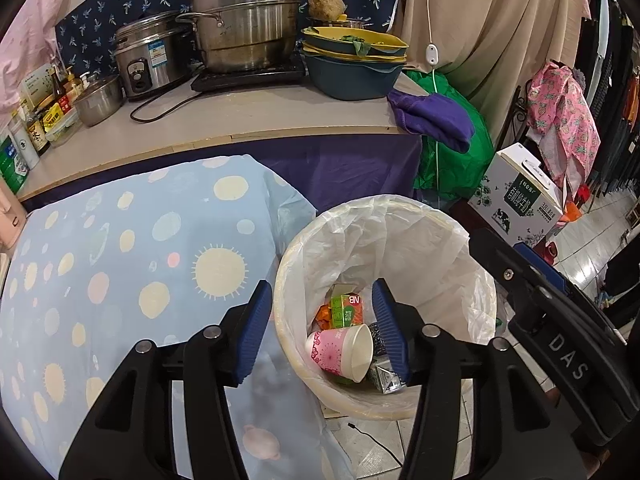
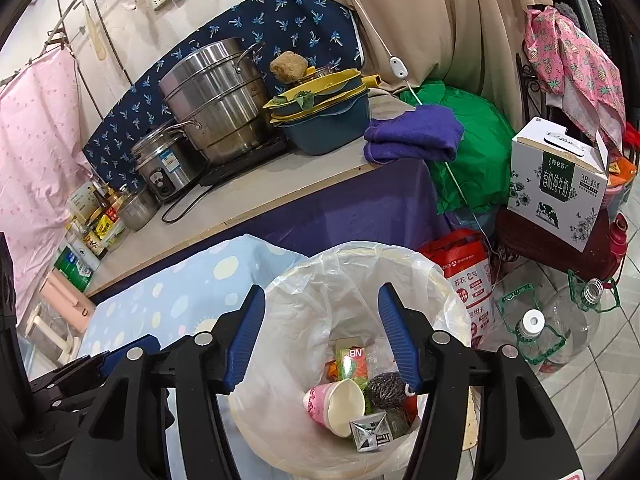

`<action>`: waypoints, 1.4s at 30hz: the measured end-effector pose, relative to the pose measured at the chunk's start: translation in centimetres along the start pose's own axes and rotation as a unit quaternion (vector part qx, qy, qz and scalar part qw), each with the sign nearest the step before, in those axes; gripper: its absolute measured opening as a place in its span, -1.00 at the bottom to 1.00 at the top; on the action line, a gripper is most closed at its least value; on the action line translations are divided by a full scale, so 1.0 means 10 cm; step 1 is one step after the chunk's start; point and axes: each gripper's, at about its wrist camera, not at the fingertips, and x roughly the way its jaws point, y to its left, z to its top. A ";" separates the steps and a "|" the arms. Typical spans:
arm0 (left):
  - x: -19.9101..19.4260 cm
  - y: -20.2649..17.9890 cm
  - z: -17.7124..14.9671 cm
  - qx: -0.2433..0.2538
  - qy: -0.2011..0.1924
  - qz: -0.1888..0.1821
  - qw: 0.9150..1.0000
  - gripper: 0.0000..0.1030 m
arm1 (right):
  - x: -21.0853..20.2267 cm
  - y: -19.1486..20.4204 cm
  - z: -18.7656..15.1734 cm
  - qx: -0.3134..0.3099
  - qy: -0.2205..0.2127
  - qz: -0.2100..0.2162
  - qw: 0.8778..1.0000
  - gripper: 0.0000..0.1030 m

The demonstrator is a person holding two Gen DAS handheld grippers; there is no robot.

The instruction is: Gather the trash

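bin liner: thin glossy plastic
steamer pot: shiny metal
cup: matt paper
scourer: rough metal wire

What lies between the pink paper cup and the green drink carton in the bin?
Nothing: in the left wrist view the pink paper cup sits right against the green drink carton, inside the lined bin.

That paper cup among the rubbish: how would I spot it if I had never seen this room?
Find the round bin lined with a clear plastic bag, standing on the tiled floor beside the blue spotted cloth. At its bottom lies the paper cup, tipped on its side. It alone is pink with a flower pattern and a plain white inside, beside a green and orange carton and a steel scourer.
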 end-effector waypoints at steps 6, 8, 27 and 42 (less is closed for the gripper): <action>-0.03 0.02 -0.02 -0.002 -0.002 0.001 1.000 -0.03 | -0.03 0.02 0.00 -0.007 0.001 -0.003 1.000 0.17; -0.05 0.03 -0.03 -0.003 -0.002 0.003 1.000 -0.01 | -0.05 0.04 -0.01 -0.010 0.002 -0.003 1.000 0.18; -0.27 0.34 -0.32 -0.033 -0.002 0.049 0.998 0.53 | -0.28 0.27 -0.25 -0.044 0.024 -0.019 0.999 0.29; -0.40 0.68 -0.63 -0.055 0.013 0.081 0.995 0.73 | -0.33 0.52 -0.52 -0.077 0.058 -0.015 0.995 0.30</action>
